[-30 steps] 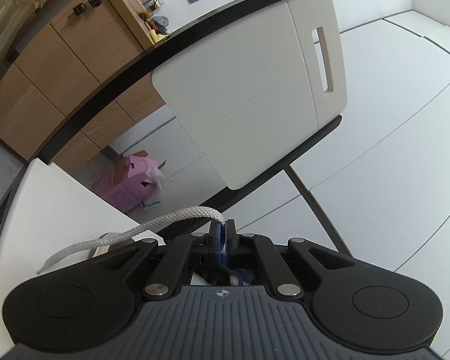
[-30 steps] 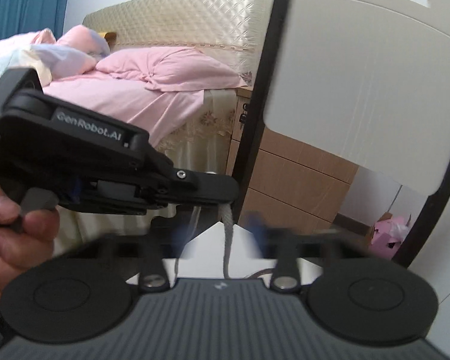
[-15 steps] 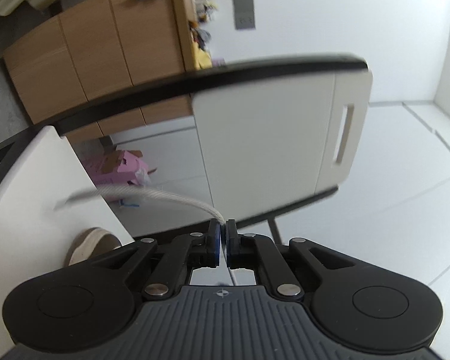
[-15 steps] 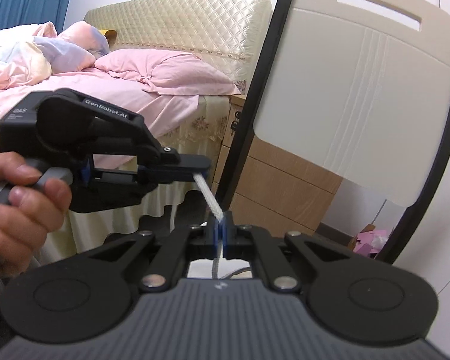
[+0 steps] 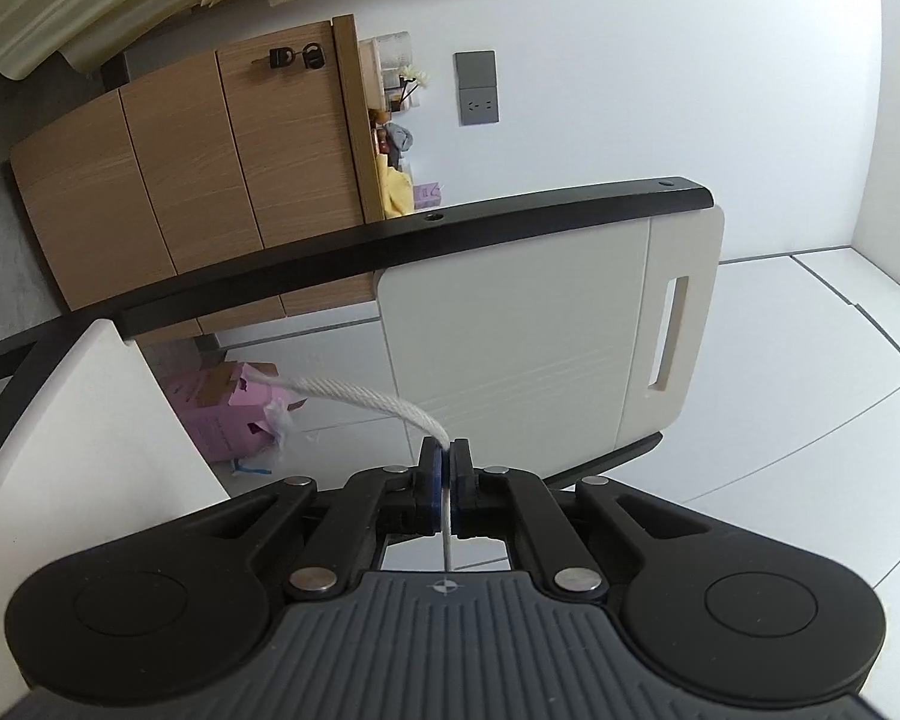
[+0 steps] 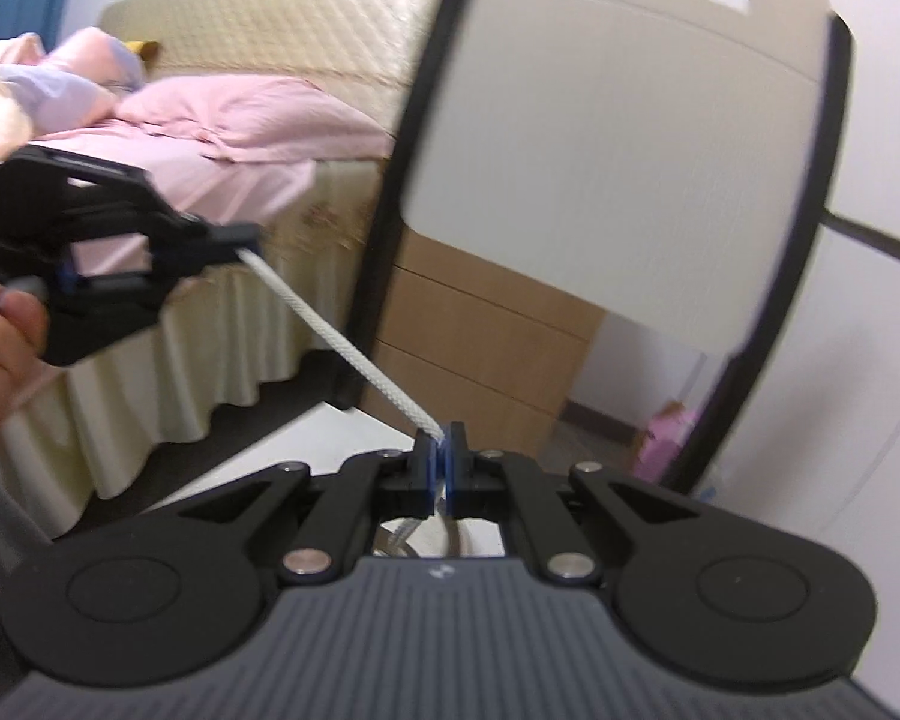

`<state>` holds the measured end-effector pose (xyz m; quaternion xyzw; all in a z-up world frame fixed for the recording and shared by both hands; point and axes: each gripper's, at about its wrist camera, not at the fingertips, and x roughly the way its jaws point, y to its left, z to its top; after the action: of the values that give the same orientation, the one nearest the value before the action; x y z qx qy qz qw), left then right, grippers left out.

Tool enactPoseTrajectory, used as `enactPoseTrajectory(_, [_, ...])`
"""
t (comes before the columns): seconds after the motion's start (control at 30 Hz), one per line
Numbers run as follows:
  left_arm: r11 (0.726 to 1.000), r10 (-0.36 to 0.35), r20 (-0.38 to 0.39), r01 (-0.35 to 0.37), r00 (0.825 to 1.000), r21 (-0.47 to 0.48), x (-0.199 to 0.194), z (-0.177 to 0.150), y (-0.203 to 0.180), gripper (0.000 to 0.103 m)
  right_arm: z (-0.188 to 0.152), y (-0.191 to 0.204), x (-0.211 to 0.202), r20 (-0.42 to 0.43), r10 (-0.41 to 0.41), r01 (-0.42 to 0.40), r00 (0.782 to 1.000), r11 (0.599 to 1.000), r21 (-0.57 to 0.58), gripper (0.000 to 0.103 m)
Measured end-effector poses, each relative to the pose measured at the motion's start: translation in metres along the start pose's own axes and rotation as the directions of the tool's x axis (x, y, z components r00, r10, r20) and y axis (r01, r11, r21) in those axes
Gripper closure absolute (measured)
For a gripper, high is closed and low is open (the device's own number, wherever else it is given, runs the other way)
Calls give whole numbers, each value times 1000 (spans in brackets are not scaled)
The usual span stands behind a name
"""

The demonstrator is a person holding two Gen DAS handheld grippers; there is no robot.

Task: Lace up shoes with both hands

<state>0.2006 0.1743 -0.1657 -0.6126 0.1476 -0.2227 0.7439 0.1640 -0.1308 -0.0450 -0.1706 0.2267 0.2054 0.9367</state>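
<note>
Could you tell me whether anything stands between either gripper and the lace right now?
Nothing does. The left gripper and the right gripper are each shut directly on the white lace, which runs taut between them. The shoe itself is not clearly in view, so the way to its eyelets cannot be judged.

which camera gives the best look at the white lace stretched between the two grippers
The right wrist view: the white shoelace runs taut from the left gripper to the right gripper, both shut on it. The left wrist view shows only a short curved stretch leaving the left gripper's closed jaws.
</note>
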Motion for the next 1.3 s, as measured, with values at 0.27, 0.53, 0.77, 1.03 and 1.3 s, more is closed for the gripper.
enactPoseTrajectory(0.27, [1000, 4, 8, -4, 1000, 1, -2, 2, -2, 100, -9, -19, 7, -53, -80, 83, 995, 995, 46, 100])
enactPoseTrajectory(0.53, [1000, 8, -1, -8, 1000, 19, 0, 1, -4, 100, -16, -38, 9, -90, -118, 127, 989, 986, 108, 99])
enactPoseTrajectory(0.77, [996, 45, -5, -44, 999, 74, 3, 1, -9, 100, -20, -40, -5, -124, -130, 145, 984, 982, 119, 32])
enactPoseTrajectory(1.03, [986, 66, -51, -58, 996, 156, 11, -8, -18, 100, -5, -25, -42, 80, -44, 35, 996, 994, 106, 26])
enactPoseTrajectory(1.3, [988, 68, -54, -60, 996, 144, 12, -9, -16, 100, -10, -57, -34, 5, -149, 143, 989, 958, 248, 21])
